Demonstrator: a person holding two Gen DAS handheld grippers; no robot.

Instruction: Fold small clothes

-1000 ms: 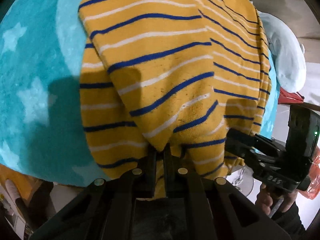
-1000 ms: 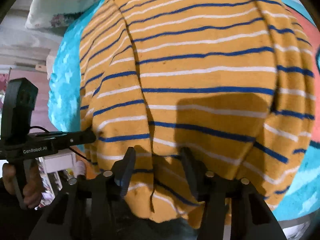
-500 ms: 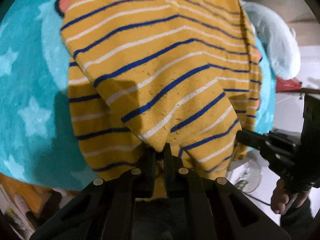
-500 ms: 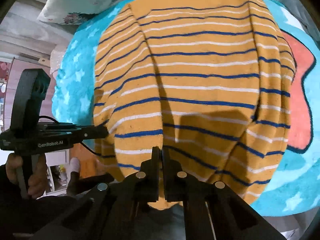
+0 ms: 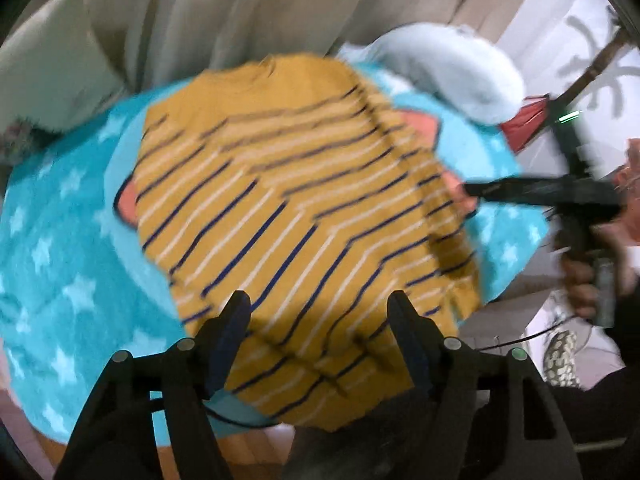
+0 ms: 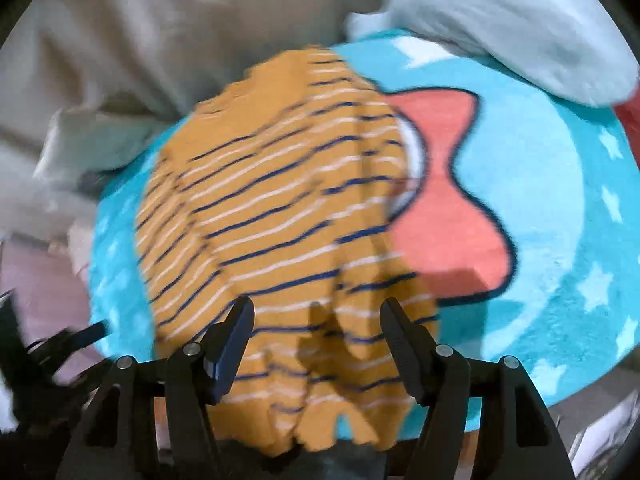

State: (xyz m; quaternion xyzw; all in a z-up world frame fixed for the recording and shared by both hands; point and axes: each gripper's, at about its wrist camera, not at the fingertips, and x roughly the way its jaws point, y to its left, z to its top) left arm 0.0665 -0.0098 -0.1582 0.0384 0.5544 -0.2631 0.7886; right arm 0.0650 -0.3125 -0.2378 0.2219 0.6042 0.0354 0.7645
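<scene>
A mustard-yellow sweater (image 5: 304, 216) with navy and white stripes lies on a round turquoise star-patterned mat (image 5: 60, 248), its neckline at the far side. It also shows in the right wrist view (image 6: 272, 216), bunched and hanging over the mat's near edge. My left gripper (image 5: 320, 312) is open and empty above the sweater's near hem. My right gripper (image 6: 316, 316) is open and empty above the near hem too. The right gripper shows from the side in the left wrist view (image 5: 540, 192), at the sweater's right edge. Both views are motion-blurred.
The turquoise mat (image 6: 560, 208) has a pink bow shape (image 6: 448, 208). A pale blue cushion (image 6: 520, 24) lies at the back right, and beige curtains or bedding (image 5: 200, 12) at the back. Something red (image 5: 524, 128) is at the right edge.
Both grippers were shut on the sweater's hem half a second ago; now both have let go, opened and pulled back. The sweater now lies on the mat, seen from farther away.
</scene>
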